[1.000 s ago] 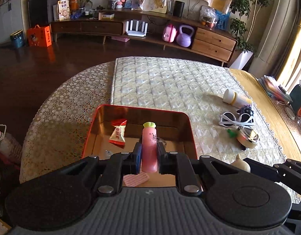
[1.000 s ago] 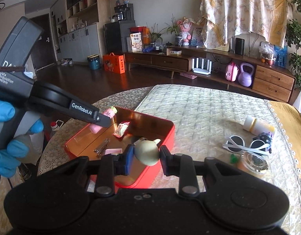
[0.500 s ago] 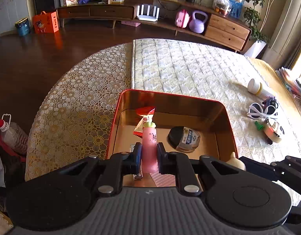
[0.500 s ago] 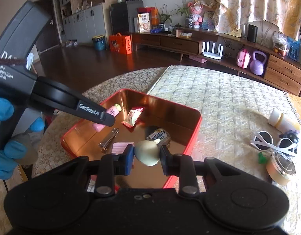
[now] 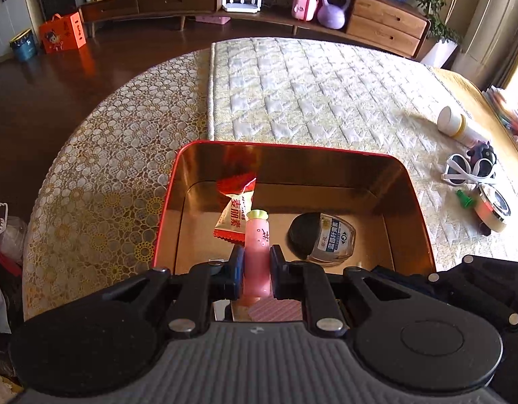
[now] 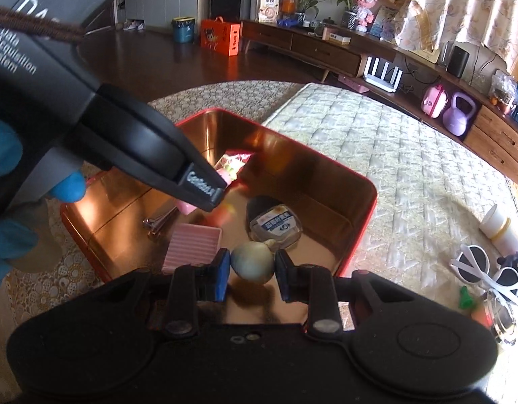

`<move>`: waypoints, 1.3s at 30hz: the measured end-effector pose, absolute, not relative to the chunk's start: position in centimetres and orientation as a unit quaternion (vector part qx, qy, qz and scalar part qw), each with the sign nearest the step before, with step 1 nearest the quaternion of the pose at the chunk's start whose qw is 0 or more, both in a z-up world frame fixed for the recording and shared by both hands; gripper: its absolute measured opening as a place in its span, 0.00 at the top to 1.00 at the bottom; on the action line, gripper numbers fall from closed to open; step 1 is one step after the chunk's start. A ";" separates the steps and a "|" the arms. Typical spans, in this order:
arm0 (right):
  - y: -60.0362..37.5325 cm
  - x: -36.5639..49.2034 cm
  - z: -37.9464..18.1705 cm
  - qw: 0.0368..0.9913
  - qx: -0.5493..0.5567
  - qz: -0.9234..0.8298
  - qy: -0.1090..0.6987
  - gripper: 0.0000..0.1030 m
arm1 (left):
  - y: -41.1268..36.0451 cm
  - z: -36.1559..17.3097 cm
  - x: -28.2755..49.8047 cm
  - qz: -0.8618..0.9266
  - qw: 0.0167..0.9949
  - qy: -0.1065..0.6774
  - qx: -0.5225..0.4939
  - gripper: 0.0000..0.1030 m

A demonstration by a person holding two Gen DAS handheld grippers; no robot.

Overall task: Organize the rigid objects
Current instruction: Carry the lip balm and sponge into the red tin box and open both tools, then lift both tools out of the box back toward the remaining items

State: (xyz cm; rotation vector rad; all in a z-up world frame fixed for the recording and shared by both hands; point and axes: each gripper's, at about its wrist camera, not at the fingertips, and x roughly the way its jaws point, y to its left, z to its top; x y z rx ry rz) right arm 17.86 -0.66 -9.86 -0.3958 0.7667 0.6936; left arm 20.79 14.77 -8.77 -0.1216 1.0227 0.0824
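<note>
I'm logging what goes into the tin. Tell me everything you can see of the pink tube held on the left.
The pink tube is a slim, smooth cylinder, plastic by its look, with a pale yellow-green ruffled cap and small dark marks on its side. It points away from the camera, clamped near its lower end between the left tongs. It hangs over the open red tin, in front of a red-and-white candy wrapper. Its base is hidden.

Each wrist camera looks steeply down along its hand-held gripper, close above the red tin [image 5: 164, 198] [image 6: 366, 215]; both views share the tin and counter [image 5: 107, 155] [image 6: 393, 175].
</note>
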 end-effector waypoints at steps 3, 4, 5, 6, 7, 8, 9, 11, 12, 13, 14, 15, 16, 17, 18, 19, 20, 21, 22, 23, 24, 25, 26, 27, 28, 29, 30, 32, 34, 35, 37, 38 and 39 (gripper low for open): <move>-0.3 17.9 -10.3 0.847 -0.195 0.330 0.369 0.73 | 14.8 -9.3 21.2 0.039 0.866 0.495 -0.056 0.85; -0.1 18.0 -10.3 0.846 -0.196 0.331 0.369 0.73 | 14.8 -9.4 21.3 0.039 0.865 0.497 -0.057 0.85; 0.0 18.0 -10.3 0.845 -0.195 0.333 0.370 0.73 | 14.8 -9.5 21.4 0.039 0.865 0.498 -0.057 0.85; 0.1 17.9 -10.4 0.844 -0.194 0.335 0.371 0.73 | 14.8 -9.6 21.5 0.039 0.863 0.500 -0.057 0.85; 0.2 17.8 -10.4 0.843 -0.194 0.336 0.372 0.73 | 14.9 -9.7 21.6 0.038 0.862 0.503 -0.058 0.84; 0.2 17.7 -10.5 0.844 -0.193 0.334 0.371 0.73 | 14.9 -9.9 21.6 0.036 0.860 0.506 -0.060 0.85; 0.3 17.6 -10.5 0.845 -0.194 0.332 0.371 0.72 | 15.0 -10.0 21.7 0.036 0.858 0.508 -0.062 0.85; 0.3 17.6 -10.6 0.845 -0.196 0.332 0.370 0.72 | 15.0 -10.2 21.8 0.037 0.857 0.510 -0.062 0.84; 0.3 17.5 -10.6 0.845 -0.196 0.333 0.370 0.72 | 15.0 -10.2 21.8 0.036 0.858 0.509 -0.061 0.84; 0.3 17.5 -10.6 0.845 -0.196 0.333 0.370 0.72 | 15.0 -10.2 21.8 0.035 0.858 0.510 -0.061 0.84; 0.4 17.6 -10.6 0.845 -0.196 0.332 0.370 0.72 | 15.0 -10.2 21.9 0.034 0.857 0.510 -0.061 0.84; 0.4 17.5 -10.5 0.846 -0.195 0.330 0.370 0.72 | 15.0 -10.2 21.9 0.035 0.857 0.510 -0.062 0.84; 0.3 17.5 -10.5 0.847 -0.194 0.329 0.370 0.72 | 15.0 -10.2 21.9 0.035 0.857 0.511 -0.062 0.84; 0.2 17.5 -10.4 0.848 -0.191 0.329 0.370 0.70 | 15.0 -10.2 21.9 0.035 0.857 0.510 -0.062 0.84; 0.1 17.5 -10.3 0.849 -0.187 0.329 0.370 0.70 | 15.0 -10.2 21.9 0.036 0.858 0.510 -0.060 0.84; 0.2 17.5 -10.2 0.850 -0.184 0.327 0.370 0.69 | 15.0 -10.2 21.9 0.037 0.858 0.509 -0.059 0.84; 0.1 17.5 -10.1 0.852 -0.181 0.325 0.369 0.68 | 14.9 -10.2 21.9 0.038 0.858 0.509 -0.059 0.84; -0.1 17.5 -10.0 0.854 -0.176 0.323 0.368 0.68 | 14.9 -10.2 21.8 0.038 0.858 0.509 -0.059 0.84; -0.3 17.4 -9.8 0.856 -0.169 0.324 0.366 0.68 | 14.9 -10.2 21.8 0.039 0.857 0.510 -0.060 0.84; -0.6 17.4 -9.7 0.858 -0.163 0.323 0.365 0.68 | 15.0 -10.1 21.8 0.039 0.857 0.510 -0.061 0.84; -0.8 17.4 -9.5 0.859 -0.158 0.322 0.365 0.67 | 14.9 -10.1 21.7 0.039 0.857 0.509 -0.063 0.84; -1.0 17.3 -9.4 0.860 -0.154 0.322 0.364 0.67 | 15.0 -10.0 21.6 0.040 0.858 0.508 -0.065 0.84; -1.4 17.4 -9.2 0.861 -0.147 0.322 0.365 0.67 | 15.0 -10.0 21.5 0.040 0.858 0.508 -0.065 0.84; -1.6 17.3 -9.0 0.862 -0.142 0.323 0.365 0.66 | 14.9 -9.9 21.3 0.041 0.858 0.507 -0.066 0.84; -2.0 17.4 -8.8 0.862 -0.134 0.323 0.366 0.65 | 14.9 -9.8 21.2 0.041 0.859 0.507 -0.066 0.84; -2.3 17.4 -8.6 0.863 -0.127 0.324 0.368 0.64 | 14.8 -9.7 21.0 0.040 0.859 0.505 -0.066 0.84; -2.5 17.4 -8.5 0.863 -0.121 0.324 0.368 0.63 | 14.7 -9.6 20.9 0.039 0.860 0.504 -0.066 0.84; -2.9 17.3 -8.1 0.864 -0.113 0.325 0.367 0.61 | 14.7 -9.3 20.5 0.040 0.862 0.501 -0.065 0.84; -3.2 17.1 -7.8 0.865 -0.106 0.328 0.365 0.57 | 14.6 -8.9 20.2 0.038 0.864 0.497 -0.067 0.84; -3.5 16.9 -7.6 0.866 -0.102 0.330 0.363 0.56 | 14.6 -8.8 20.0 0.038 0.865 0.495 -0.067 0.84; -3.9 16.6 -7.2 0.867 -0.095 0.332 0.359 0.54 | 14.6 -8.4 19.6 0.035 0.867 0.492 -0.071 0.84; -4.1 16.4 -7.0 0.868 -0.092 0.333 0.357 0.53 | 14.5 -8.2 19.4 0.034 0.868 0.489 -0.074 0.84; -4.3 16.2 -6.8 0.870 -0.090 0.333 0.353 0.52 | 14.5 -8.0 19.2 0.033 0.870 0.486 -0.075 0.84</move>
